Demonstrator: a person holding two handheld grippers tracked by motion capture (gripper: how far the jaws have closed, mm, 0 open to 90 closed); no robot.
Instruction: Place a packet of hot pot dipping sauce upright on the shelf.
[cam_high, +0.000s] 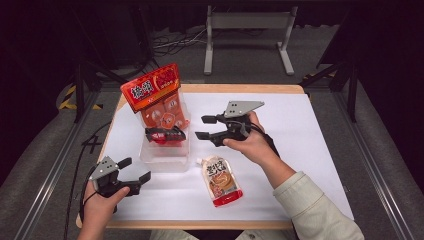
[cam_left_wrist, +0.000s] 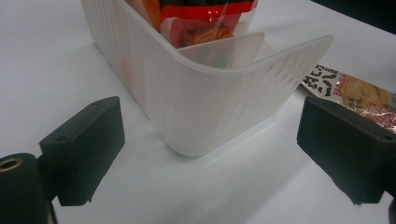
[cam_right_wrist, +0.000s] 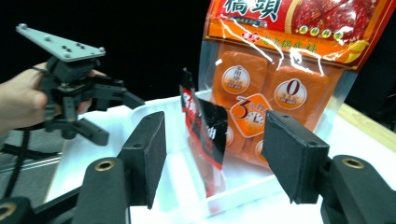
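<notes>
Right gripper (cam_high: 206, 127) hangs released beside the bin (cam_high: 165, 161), packet (cam_high: 165, 135) in; next I judge the pouch (cam_high: 221, 181).

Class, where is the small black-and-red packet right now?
In the high view, the black-and-red packet stands inside the translucent bin, in front of the orange snack bag, left of the right gripper.

My grippers: two, left (cam_high: 134, 169) and right (cam_high: 205, 127)
Clear bins (cam_high: 165, 159): one
Packets in the bin: two, orange (cam_high: 155, 95) and black-red (cam_high: 165, 135)
Pouches (cam_high: 221, 181) on the surface: one
</notes>
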